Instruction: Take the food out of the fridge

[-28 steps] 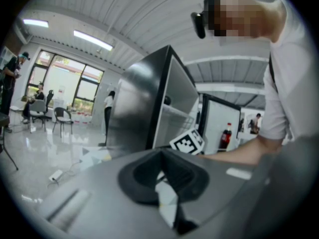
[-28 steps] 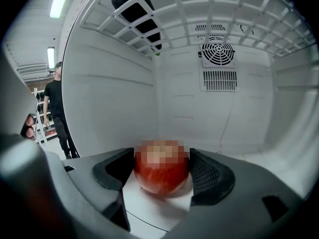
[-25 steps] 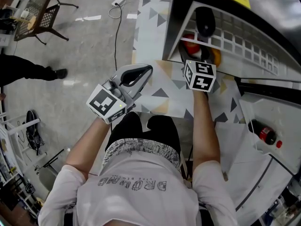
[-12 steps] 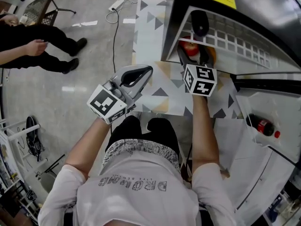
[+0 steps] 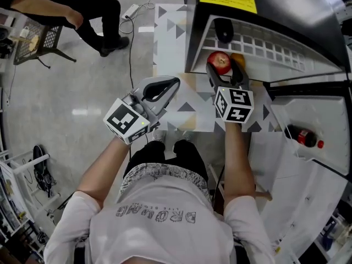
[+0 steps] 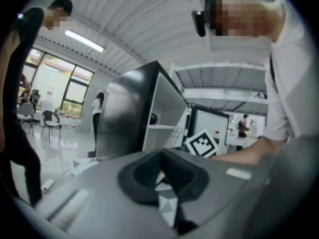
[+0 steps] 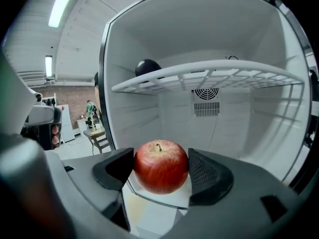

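Left gripper point(image 5: 173, 83) hangs left of centre over the mat point(image 5: 170, 32). Its fingers point(image 6: 139, 176) are closed on nothing, idle and well apart from the fridge point(image 5: 286, 10).

Right of it, the right gripper point(image 5: 225, 69) has its fingers clamped on the apple point(image 5: 220, 63), one pad each side at the widest part, stem up. Apple is at the mouth of the fridge's lower compartment, under the wire shelf point(image 5: 264, 40). Can't tell if it's clear of the fridge floor.

Handling, my read: apple is firm and fairly light, but round w/ smooth skin. It could roll or squirt out if the hold drifts off the middle, and too hard a squeeze would bruise it. The hold across the middle looks right.

Room: shelf edge sits close above, and the fridge's left wall is near the fingers. An orange item point(image 5: 237, 59) is just beside the apple, and a dark round thing point(image 5: 223, 30) sits on the shelf. The open way prob. runs straight back toward the person, over the mat. At far right, the open door point(image 5: 324, 169) w/ a cola bottle point(image 5: 302, 137) is well clear.
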### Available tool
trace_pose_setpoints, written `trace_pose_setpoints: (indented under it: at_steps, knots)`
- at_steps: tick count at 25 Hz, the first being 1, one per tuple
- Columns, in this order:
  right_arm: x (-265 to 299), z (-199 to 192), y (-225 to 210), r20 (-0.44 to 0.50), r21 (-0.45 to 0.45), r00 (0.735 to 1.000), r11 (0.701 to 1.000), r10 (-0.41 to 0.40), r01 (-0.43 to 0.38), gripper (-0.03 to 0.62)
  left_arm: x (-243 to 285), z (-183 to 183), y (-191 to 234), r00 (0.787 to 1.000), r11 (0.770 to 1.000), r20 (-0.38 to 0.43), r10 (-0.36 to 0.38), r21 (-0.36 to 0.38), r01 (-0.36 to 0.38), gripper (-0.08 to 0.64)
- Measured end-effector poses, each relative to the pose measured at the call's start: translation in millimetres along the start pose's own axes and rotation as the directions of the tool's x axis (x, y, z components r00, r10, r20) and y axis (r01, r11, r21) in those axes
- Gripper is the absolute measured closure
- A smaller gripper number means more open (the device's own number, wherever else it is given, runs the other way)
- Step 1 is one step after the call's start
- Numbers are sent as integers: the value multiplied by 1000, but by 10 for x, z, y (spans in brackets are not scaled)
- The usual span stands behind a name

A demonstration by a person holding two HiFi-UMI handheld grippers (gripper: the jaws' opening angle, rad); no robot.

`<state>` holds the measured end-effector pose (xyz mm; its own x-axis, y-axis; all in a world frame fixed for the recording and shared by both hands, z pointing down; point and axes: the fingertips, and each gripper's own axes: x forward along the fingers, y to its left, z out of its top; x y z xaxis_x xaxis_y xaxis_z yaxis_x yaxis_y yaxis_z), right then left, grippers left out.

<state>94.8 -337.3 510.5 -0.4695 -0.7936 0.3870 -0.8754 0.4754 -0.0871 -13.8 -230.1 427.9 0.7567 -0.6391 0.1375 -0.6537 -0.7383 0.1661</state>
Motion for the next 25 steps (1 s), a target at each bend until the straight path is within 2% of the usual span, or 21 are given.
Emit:
trace_pose_setpoints:
  at_steps: [12, 25]
  knots:
    - [-629, 171, 92, 29, 64, 999, 997, -43, 41, 279, -19, 247, -165, 996, 996, 8, -87, 24, 87, 552]
    - [-1179, 399, 347, 96, 144, 994, 989, -48, 34, 279, -200, 389, -257, 988, 988, 16, -151, 37, 150, 552]
